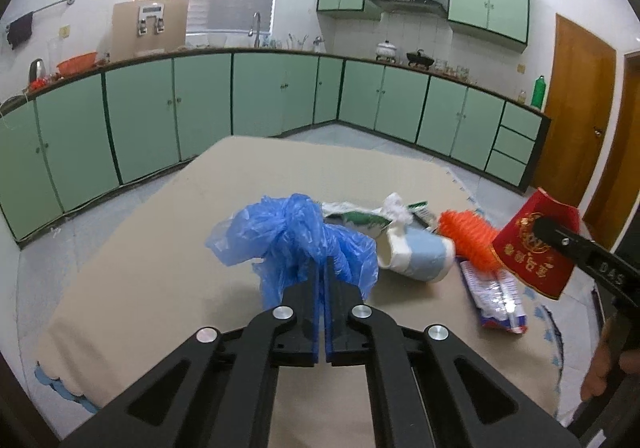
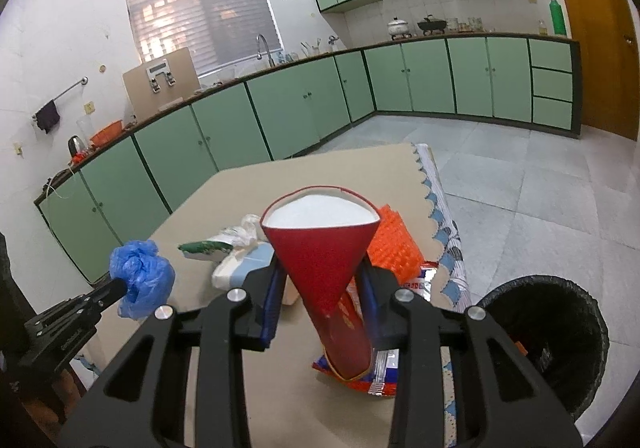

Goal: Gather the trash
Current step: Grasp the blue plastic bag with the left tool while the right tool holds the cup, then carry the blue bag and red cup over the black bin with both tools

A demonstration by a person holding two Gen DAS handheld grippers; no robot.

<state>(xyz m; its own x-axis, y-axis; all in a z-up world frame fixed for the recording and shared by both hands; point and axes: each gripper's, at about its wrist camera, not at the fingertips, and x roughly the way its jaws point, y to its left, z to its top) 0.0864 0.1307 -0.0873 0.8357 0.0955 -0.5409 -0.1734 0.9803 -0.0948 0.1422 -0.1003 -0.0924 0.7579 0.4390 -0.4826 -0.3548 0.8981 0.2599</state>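
Green-cabinet kitchen, beige counter (image 1: 160,248) held a trash pile: left gripper (image 1: 322,280) clamped on blue plastic bag (image 1: 288,236), right gripper (image 2: 320,288) gripping red paper cone (image 2: 320,248), neither binned yet, while mug (image 1: 420,256), orange mesh (image 1: 468,240), wrappers (image 1: 496,300) waited beside black bin (image 2: 560,328).

We see bare tabletop (image 1: 160,248) along its left edge; the trash pile (image 1: 420,252) crowds its right edge, bin (image 2: 560,332) just beyond.

The left gripper (image 1: 322,276) is squeezed tight on a blue plastic bag (image 1: 296,236), and the right gripper (image 2: 320,284) pinches a red paper cup (image 2: 324,260) up in the air.
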